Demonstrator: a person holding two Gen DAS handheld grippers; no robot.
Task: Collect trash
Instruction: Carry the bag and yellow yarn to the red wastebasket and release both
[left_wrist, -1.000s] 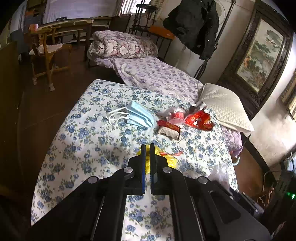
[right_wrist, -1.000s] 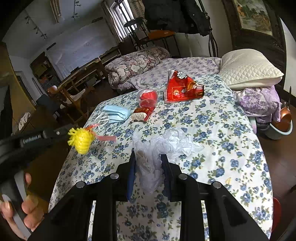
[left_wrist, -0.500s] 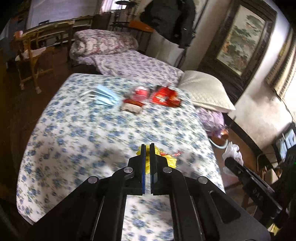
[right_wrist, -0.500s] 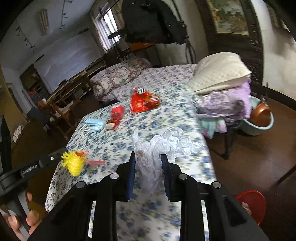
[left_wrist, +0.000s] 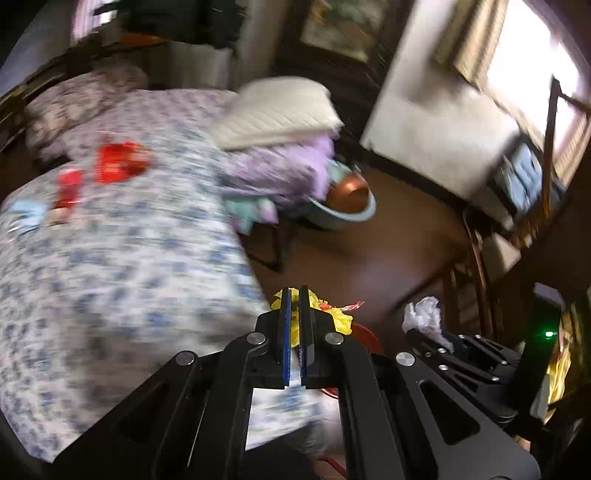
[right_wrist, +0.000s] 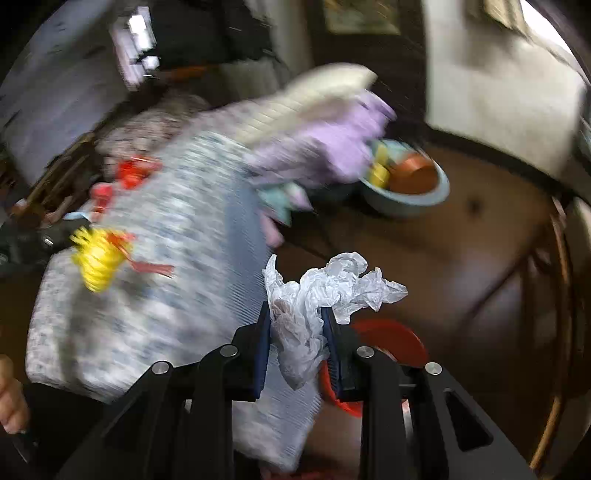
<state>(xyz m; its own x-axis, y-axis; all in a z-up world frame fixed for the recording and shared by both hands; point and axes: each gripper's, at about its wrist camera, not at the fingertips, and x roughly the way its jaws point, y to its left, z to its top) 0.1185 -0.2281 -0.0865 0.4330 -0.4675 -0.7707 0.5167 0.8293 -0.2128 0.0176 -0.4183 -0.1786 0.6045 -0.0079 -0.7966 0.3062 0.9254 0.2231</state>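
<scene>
Pinching a crumpled yellow plastic wrapper with a red strip (left_wrist: 341, 314), the left hand-held gripper (left_wrist: 294, 295) has its blue-padded jaws pressed nearly together on it, held beyond the corner of the bed with the blue-flowered white sheet (left_wrist: 110, 266). Beside it, the right hand-held gripper (right_wrist: 297, 321) is clamped on a crumpled clear plastic bag (right_wrist: 332, 288), which bulges up above the pads and hangs down between them. Both pieces hang over a red round bin (right_wrist: 391, 338) on the dark brown floor (left_wrist: 388, 251). Red snack packets (left_wrist: 118, 162) lie farther back on the bed, blurred. A cream quilted pillow (left_wrist: 280, 110) sits on lilac bedding, near a pale blue basin holding a copper pot (left_wrist: 351, 199).
</scene>
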